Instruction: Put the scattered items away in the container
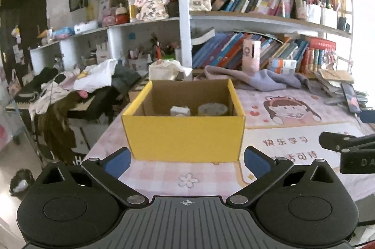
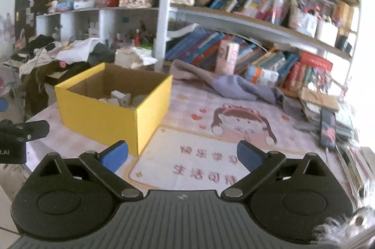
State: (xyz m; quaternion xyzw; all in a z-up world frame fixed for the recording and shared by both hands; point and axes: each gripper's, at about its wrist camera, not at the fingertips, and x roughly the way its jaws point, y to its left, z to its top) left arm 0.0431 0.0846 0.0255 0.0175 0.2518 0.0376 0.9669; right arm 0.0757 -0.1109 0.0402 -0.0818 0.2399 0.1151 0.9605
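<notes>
A yellow cardboard box (image 1: 184, 137) stands open-topped on the pink desk mat, straight ahead in the left wrist view. Inside it lie a small white block (image 1: 180, 111) and a round roll of tape (image 1: 212, 109). My left gripper (image 1: 187, 162) is open just in front of the box's near wall, with nothing between its blue pads. In the right wrist view the same box (image 2: 103, 119) sits to the left, holding several pale items (image 2: 120, 98). My right gripper (image 2: 182, 154) is open over the mat's printed characters, empty, to the right of the box.
A grey-purple cloth (image 2: 236, 86) lies crumpled behind the mat below the bookshelf (image 2: 246, 14). Stacked books and a dark flat case (image 2: 328, 129) crowd the right edge. Clothes are heaped on a chair (image 1: 68, 89) left of the desk. A bin (image 1: 21, 182) stands on the floor.
</notes>
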